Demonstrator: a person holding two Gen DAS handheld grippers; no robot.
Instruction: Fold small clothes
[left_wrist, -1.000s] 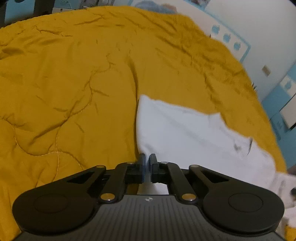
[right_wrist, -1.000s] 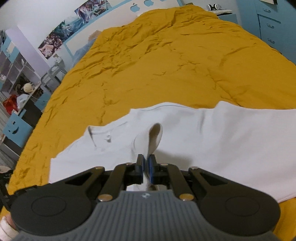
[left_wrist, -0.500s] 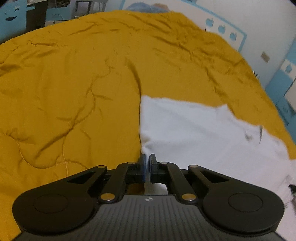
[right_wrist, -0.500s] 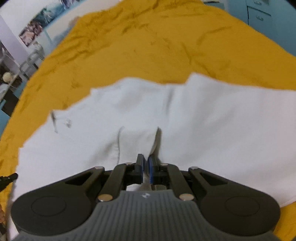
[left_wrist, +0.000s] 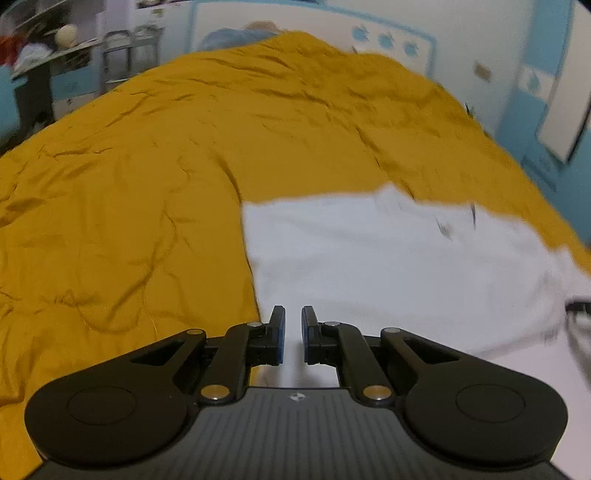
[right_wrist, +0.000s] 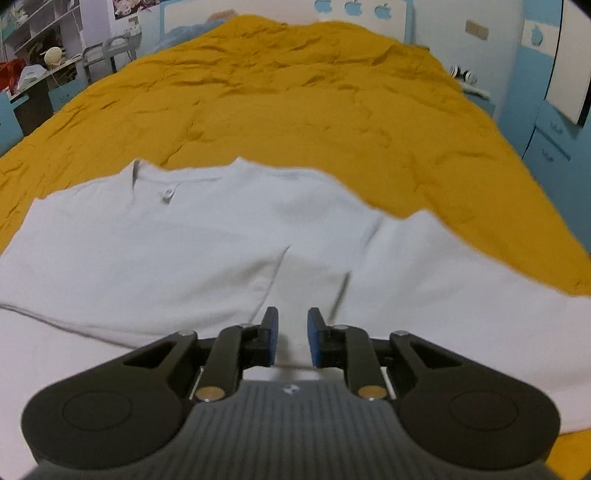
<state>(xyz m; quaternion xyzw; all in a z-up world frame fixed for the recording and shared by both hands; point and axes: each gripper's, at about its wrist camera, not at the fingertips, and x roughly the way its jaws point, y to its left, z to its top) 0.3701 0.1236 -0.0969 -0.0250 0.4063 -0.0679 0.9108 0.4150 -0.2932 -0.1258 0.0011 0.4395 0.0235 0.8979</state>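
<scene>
Both grippers let go since the earlier frame: left gripper (left_wrist: 293, 334) jaws had just been opening, now a narrow gap, white fabric seen through it but not pinched; right gripper (right_wrist: 292, 339) jaws had also just been opening, a bit wider, nothing clamped, cloth below. One white t-shirt (right_wrist: 207, 240) lay spread on the bed, on one mustard quilt (right_wrist: 295, 96), collar and neck label toward the headboard; earlier it was bunched up into both grippers. Left view blurred; shirt's left edge (left_wrist: 251, 258) ran straight beside the left gripper. One shirt, two grippers, each with two blue pads.
</scene>
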